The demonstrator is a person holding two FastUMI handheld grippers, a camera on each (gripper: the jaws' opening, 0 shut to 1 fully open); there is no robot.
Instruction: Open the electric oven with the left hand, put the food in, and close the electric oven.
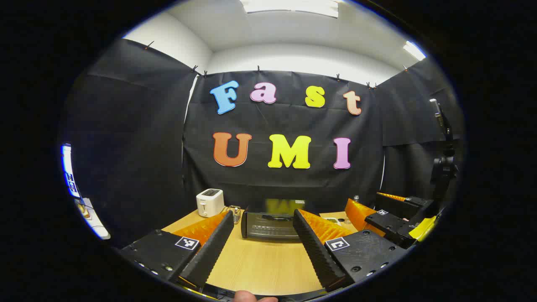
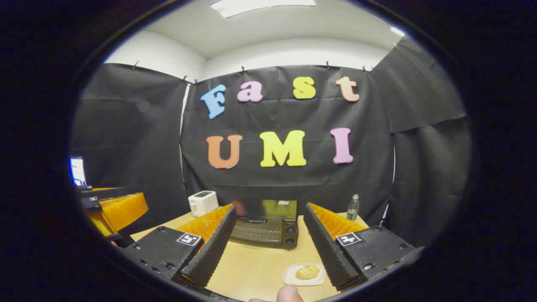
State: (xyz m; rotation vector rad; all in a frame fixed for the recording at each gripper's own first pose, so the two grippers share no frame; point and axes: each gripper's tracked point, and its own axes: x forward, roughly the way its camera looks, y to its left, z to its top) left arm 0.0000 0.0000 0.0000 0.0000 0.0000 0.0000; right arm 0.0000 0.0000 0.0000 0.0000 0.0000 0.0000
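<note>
Black cloth walls close in a small booth around a pale wooden bench [image 2: 260, 260], and everything here is placed in relation to the black electric oven [image 2: 265, 226] that stands at the back of the bench against the rear cloth. Its glass door looks shut, so what is inside cannot be told. To the left of the oven stands a white toaster [image 2: 202, 203]; to its right, near the back corner, a small green bottle [image 2: 353, 207]. In front of the oven and a little to its right, well apart from it, a small white square plate [image 2: 304, 274] holds the food, a round golden bun [image 2: 307, 272], the only container with visible contents. In the right gripper view the right claw [image 2: 268, 235] hangs above the bench before the oven with its two fingers spread wide and empty, the plate just inside its right finger, probably so the bun is easy to pick up. In the left gripper view the left claw [image 1: 263, 237] is likewise spread wide and holds nothing, pointed straight at the oven's front, a sensible aim for the door, which is not yet opened.
</note>
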